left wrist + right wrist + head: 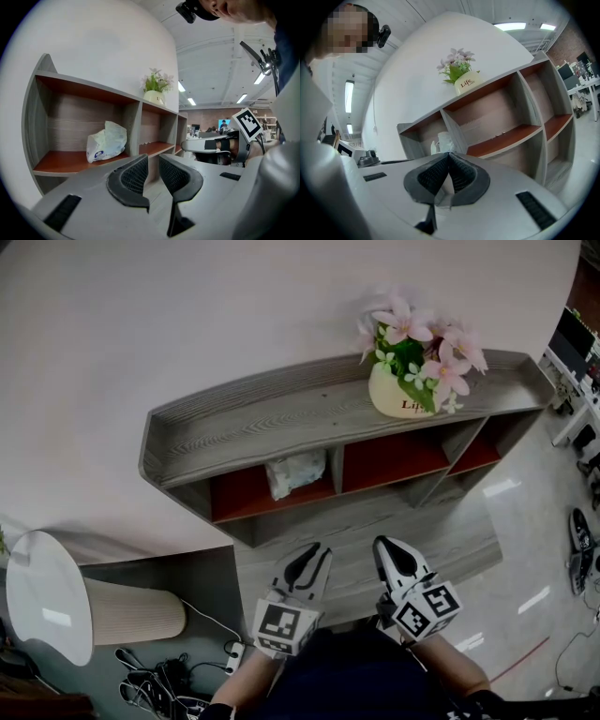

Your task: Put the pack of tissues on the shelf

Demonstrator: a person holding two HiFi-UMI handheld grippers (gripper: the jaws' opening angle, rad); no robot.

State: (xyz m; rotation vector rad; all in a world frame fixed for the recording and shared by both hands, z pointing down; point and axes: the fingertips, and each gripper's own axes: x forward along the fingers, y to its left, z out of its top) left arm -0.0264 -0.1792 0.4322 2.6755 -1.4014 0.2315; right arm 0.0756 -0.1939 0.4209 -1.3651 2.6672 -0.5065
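Note:
The pack of tissues [296,472], a crumpled white plastic bag, lies in the left compartment of the grey wooden shelf [281,418] on its red-brown board. It shows too in the left gripper view as the tissue pack [107,142], and in the right gripper view as the tissue pack [443,140], partly behind the jaws. My left gripper [307,563] hangs in front of the shelf, well short of the pack, its jaws a narrow gap apart with nothing between them [153,171]. Beside it my right gripper [398,561] has its tips touching, empty [449,157].
A cream pot of pink flowers [405,390] stands on the shelf's top board. The middle and right compartments [394,457] hold nothing large. A white round side table [47,596] stands at the left, with cables and a power strip [173,673] on the floor. Desks [577,352] stand far right.

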